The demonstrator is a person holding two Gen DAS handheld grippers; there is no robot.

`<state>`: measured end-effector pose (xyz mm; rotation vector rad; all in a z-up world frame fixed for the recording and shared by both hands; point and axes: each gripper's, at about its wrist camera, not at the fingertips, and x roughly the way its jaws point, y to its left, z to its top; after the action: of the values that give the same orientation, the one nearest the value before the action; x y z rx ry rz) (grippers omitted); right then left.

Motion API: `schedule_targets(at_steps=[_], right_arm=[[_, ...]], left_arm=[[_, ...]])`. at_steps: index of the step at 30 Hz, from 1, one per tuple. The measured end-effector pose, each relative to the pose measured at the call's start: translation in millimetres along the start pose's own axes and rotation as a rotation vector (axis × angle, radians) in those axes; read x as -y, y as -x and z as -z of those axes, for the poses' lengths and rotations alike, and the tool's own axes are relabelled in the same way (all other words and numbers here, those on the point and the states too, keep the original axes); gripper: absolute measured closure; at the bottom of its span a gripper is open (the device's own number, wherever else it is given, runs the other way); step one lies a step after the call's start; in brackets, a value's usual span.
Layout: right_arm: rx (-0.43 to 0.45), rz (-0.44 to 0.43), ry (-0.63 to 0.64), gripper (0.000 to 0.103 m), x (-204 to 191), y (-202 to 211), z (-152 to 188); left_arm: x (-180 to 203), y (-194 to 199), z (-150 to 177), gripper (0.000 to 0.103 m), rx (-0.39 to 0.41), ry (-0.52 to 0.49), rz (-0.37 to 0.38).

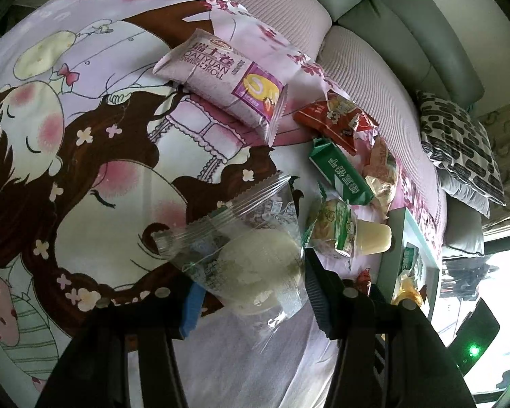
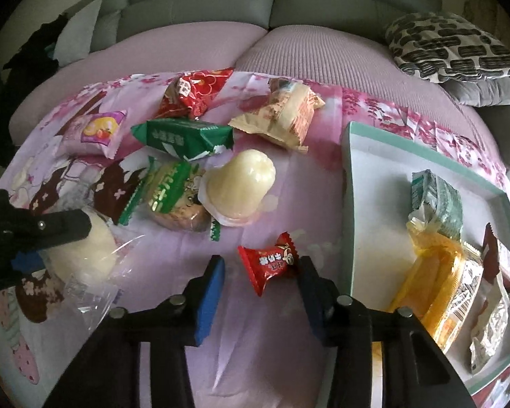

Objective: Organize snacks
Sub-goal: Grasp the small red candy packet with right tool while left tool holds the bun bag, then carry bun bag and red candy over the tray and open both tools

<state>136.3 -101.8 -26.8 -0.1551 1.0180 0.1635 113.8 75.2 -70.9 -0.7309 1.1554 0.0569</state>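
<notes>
Right now the left gripper (image 1: 251,299) has its fingers (image 1: 191,307) pinching a clear-wrapped white cake (image 1: 255,268), lifted just above the cartoon-print sheet (image 1: 85,170). The loose end of the wrapper sticks out past the fingertips. The right wrist view shows the same grip from the side, at the left edge.

Right gripper (image 2: 260,267): fingers spread, angled down at the sheet, with a small red candy (image 2: 272,263) lying between them. The candy's twisted end touches the right finger (image 2: 311,282). A clear gap remains to the left, blue-padded finger, so it is not pinched.

Just beyond the candy are a pale jelly cup (image 2: 241,187) on its side and a green cookie pack (image 2: 173,197), touching each other. Further back lie a dark green wafer pack (image 2: 183,137), a red snack bag (image 2: 193,93), a tan pastry pack (image 2: 282,115) and a pink Swiss roll pack (image 2: 95,132), all loose on the sheet.

To the right a teal-rimmed tray (image 2: 348,156) sits on the sheet. Inside it are a grey-green pack (image 2: 437,200), a yellow-wrapped snack (image 2: 435,282) and a few more wrappers along its far side.

The sheet covers a grey sofa (image 2: 200,3), with a black-and-white pillow (image 2: 452,44) at the right.
</notes>
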Motion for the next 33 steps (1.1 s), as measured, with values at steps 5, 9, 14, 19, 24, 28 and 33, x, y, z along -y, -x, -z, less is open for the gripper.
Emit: schedule_targets(at_steps=[5, 9, 14, 19, 24, 28, 33], right_arm=[[0.003, -0.019, -0.059, 0.076, 13, 0, 1], [0.013, -0.025, -0.081, 0.081, 16, 2, -1], [0.031, -0.039, -0.102, 0.083, 18, 7, -2], [0.053, -0.059, -0.116, 0.083, 20, 15, -4], [0.1, -0.082, -0.138, 0.083, 22, 33, -8], [0.154, -0.093, -0.164, 0.083, 27, 56, -14], [0.195, -0.086, -0.197, 0.083, 33, 74, -23]], left_arm=[[0, 0, 1, 0.047, 0.0, 0.009, 0.001], [0, 0, 0, 0.047, 0.001, 0.004, 0.0], [1, 6, 0, 0.051, 0.022, -0.006, 0.002], [1, 15, -1, 0.052, 0.049, -0.006, 0.013], [1, 31, -1, 0.052, 0.089, -0.007, 0.031], [4, 48, -3, 0.052, 0.137, -0.018, 0.042], [15, 58, -3, 0.052, 0.16, -0.045, 0.063]])
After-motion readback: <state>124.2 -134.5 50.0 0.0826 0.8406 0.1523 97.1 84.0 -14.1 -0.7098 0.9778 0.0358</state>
